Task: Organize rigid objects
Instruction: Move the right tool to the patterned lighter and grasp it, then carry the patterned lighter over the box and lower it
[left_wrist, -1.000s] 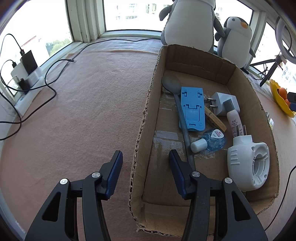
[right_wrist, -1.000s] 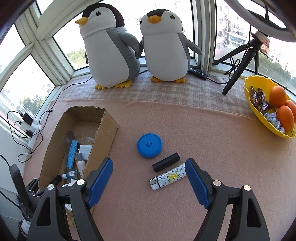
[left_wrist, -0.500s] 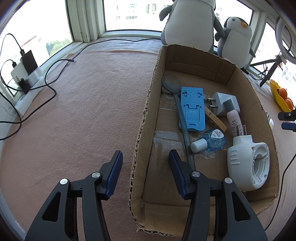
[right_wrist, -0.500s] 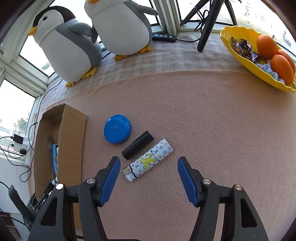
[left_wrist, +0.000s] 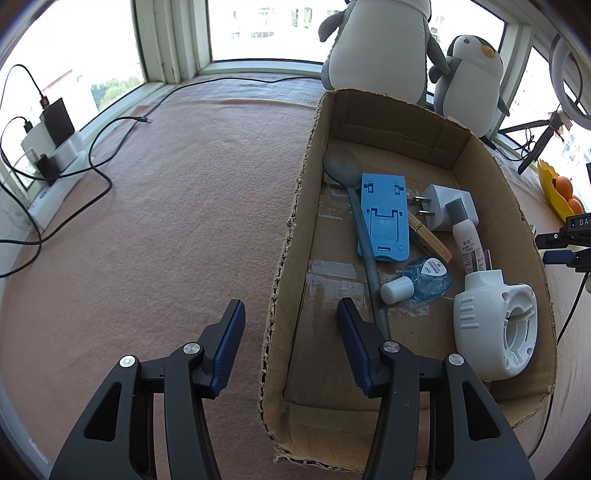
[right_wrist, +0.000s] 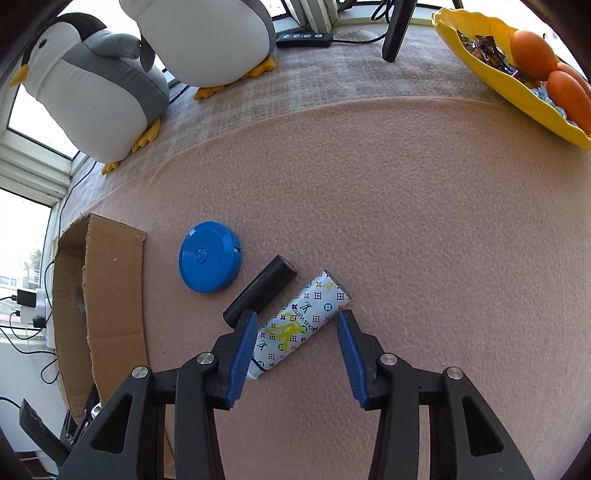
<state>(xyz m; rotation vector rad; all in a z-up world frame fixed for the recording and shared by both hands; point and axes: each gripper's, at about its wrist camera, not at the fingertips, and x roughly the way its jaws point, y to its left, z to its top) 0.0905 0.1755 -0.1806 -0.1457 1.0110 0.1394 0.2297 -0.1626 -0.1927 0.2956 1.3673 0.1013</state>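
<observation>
Straddling the patterned lighter beside the cardboard box, I hold the right hand-held gripper apart, ready to grasp.

Bright daylight pours in through the white-framed windows wrapping around the corner. A pinkish felt cloth covers the table, with a checked grey strip along the sill and black cables trailing near a power strip.
</observation>
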